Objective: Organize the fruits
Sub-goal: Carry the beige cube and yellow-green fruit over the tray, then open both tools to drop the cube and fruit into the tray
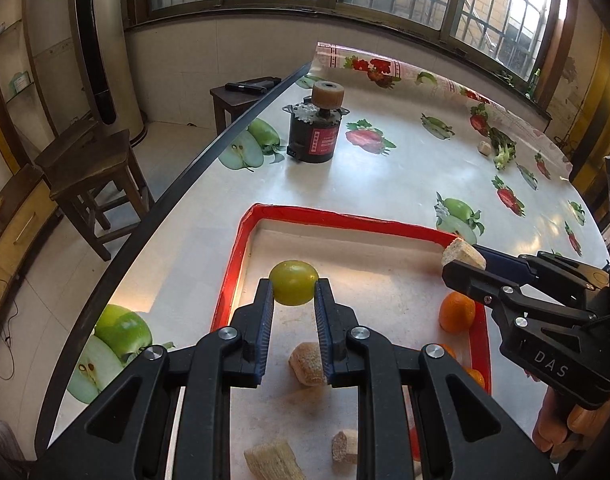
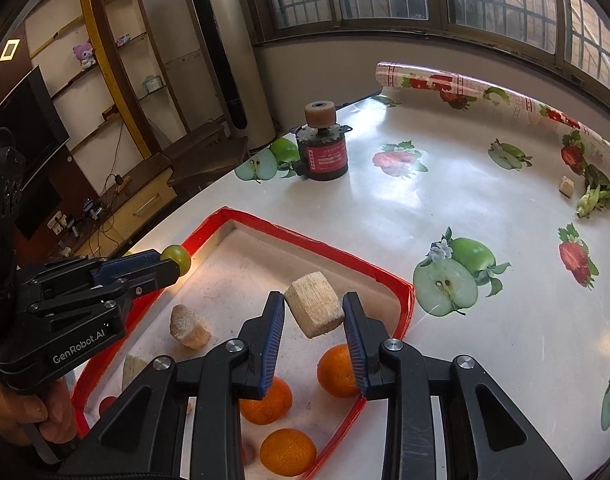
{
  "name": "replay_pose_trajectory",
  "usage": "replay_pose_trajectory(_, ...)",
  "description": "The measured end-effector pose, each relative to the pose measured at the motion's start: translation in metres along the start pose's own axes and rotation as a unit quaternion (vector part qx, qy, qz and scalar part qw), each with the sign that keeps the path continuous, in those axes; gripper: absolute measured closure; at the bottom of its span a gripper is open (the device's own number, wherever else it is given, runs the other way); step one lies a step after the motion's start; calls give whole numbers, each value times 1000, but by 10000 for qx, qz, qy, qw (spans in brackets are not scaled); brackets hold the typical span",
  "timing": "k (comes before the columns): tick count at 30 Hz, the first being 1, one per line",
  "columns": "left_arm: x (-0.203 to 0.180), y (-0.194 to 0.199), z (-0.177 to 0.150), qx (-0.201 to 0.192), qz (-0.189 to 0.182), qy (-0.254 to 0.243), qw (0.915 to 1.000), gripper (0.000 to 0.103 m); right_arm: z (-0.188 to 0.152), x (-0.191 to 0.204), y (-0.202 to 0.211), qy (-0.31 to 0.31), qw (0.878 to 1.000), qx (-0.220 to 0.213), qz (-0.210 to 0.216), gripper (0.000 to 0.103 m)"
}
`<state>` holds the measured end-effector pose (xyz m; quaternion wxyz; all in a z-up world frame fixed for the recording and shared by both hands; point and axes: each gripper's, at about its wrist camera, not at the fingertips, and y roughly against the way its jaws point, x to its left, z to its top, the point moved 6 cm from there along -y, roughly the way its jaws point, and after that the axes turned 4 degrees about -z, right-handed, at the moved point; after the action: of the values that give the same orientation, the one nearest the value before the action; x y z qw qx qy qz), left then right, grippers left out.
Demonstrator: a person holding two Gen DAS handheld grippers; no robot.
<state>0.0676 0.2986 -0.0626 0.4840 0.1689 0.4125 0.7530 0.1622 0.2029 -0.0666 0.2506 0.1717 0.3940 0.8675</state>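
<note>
The left gripper [image 1: 293, 285], marked "GenRobot.AI", clamps a green fruit [image 1: 293, 282]. The right gripper [image 2: 314, 310], marked "DAS", pinches a pale chunk [image 2: 315, 309], perhaps sugarcane.

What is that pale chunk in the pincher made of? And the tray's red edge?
The pale chunk looks like cut sugarcane or rough wood: dry, matte, stringy lines on its face. The red edge of the tray looks like glossy tape or thin plastic: it shines and wrinkles. Neither is certain.
</note>
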Motion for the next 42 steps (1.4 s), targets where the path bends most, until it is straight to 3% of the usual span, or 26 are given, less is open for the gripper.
replay_pose_trajectory(15,6,-42,0,411,105,116,9990,85,3,1,-38,92,9994,323,5,72)
replay_pose_trajectory(29,8,-45,5,356,134,162,9991,84,-3,-5,-58,42,9987,509,-20,69)
replay_pose_trajectory(34,10,-41,2,370,254,202,9988,63,-5,-4,-54,49,9987,504,42,56)
replay_pose_trajectory(42,4,-17,-7,181,327,139,9992,59,-8,0,-32,90,9993,351,93,52)
